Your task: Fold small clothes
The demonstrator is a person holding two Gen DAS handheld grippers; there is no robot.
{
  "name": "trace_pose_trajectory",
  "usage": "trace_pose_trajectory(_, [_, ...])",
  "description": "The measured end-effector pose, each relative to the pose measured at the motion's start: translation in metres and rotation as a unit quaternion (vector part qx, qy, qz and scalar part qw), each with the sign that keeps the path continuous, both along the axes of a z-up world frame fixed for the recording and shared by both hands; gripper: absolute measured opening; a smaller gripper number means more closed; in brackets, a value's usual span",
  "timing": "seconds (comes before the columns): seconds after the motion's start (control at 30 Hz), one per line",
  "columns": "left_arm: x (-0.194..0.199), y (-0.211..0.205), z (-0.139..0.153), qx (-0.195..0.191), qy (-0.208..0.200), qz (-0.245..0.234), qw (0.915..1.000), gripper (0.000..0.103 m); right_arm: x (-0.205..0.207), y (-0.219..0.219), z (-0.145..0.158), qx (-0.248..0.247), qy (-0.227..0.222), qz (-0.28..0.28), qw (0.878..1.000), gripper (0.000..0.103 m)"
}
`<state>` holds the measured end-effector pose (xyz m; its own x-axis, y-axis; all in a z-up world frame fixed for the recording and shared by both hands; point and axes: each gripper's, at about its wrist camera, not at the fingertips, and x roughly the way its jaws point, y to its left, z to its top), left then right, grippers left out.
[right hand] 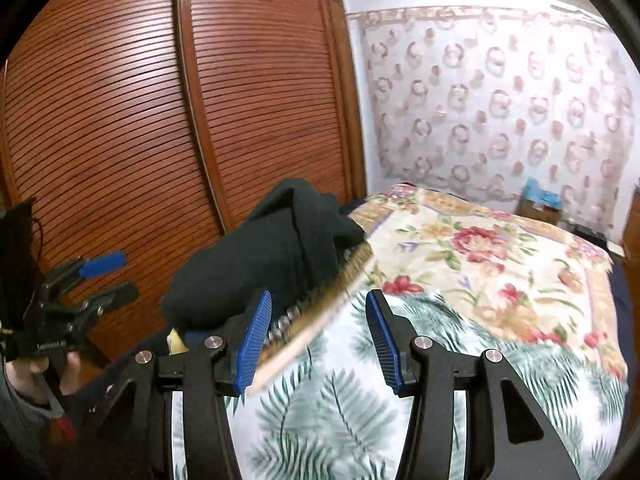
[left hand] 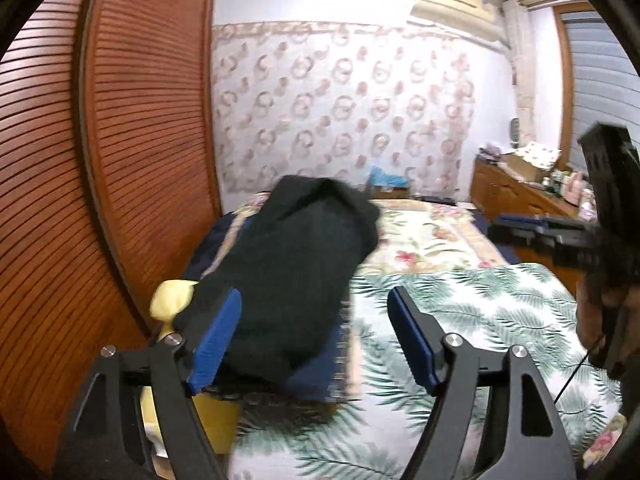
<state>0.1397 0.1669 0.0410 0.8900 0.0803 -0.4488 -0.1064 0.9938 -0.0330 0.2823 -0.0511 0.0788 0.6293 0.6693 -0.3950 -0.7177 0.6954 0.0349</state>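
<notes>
Clothes [left hand: 288, 280] lie heaped on bed [left hand: 460, 312]; both my jaws spread, empty; pile may slide off the edge.

Louvered wooden wardrobe doors [right hand: 120, 120] — floral wallpaper [left hand: 340, 100] behind the bed [right hand: 480, 260].

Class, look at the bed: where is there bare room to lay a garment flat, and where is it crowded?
Free: the palm-leaf sheet in front of both grippers, and the floral quilt beyond it toward the curtain. Crowded: the side by the louvred wardrobe doors, where the dark clothes pile sits.
</notes>
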Motion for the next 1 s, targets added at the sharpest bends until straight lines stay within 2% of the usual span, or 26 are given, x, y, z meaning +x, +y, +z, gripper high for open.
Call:
trace_pose_trajectory(0.2, [-0.011, -0.042, 0.008, -0.010, -0.012, -0.035, 0.9992, 0.077, -0.084, -0.052, 0.003, 0.010, -0.021, -0.061, 0.998, 0.052])
trace_pose_trajectory(0.23, [-0.012, -0.049, 0.009, -0.009, -0.013, -0.038, 0.9991, 0.077, -0.095, -0.059, 0.002, 0.014, -0.025, -0.072, 0.997, 0.054])
trace_pose_trajectory(0.3, [-0.014, -0.061, 0.011, -0.006, -0.014, -0.047, 0.9988, 0.077, -0.123, -0.074, 0.002, 0.018, -0.036, -0.095, 0.995, 0.065])
trace_pose_trajectory(0.4, [-0.017, -0.085, 0.013, 0.001, -0.014, -0.061, 0.9981, 0.077, -0.155, -0.089, 0.001, 0.011, -0.053, -0.138, 0.989, 0.066])
trace_pose_trajectory(0.57, [-0.022, -0.119, 0.013, 0.022, -0.018, -0.070, 0.9971, 0.077, -0.196, -0.108, -0.003, 0.019, -0.056, -0.179, 0.982, 0.066])
trace_pose_trajectory(0.7, [-0.027, -0.135, 0.014, 0.024, -0.021, -0.072, 0.9969, 0.077, -0.217, -0.115, -0.009, 0.027, -0.054, -0.200, 0.978, 0.066])
trace_pose_trajectory(1.0, [-0.035, -0.155, 0.012, 0.026, -0.024, -0.077, 0.9964, 0.077, -0.218, -0.097, -0.010, 0.030, -0.050, -0.230, 0.972, 0.066])
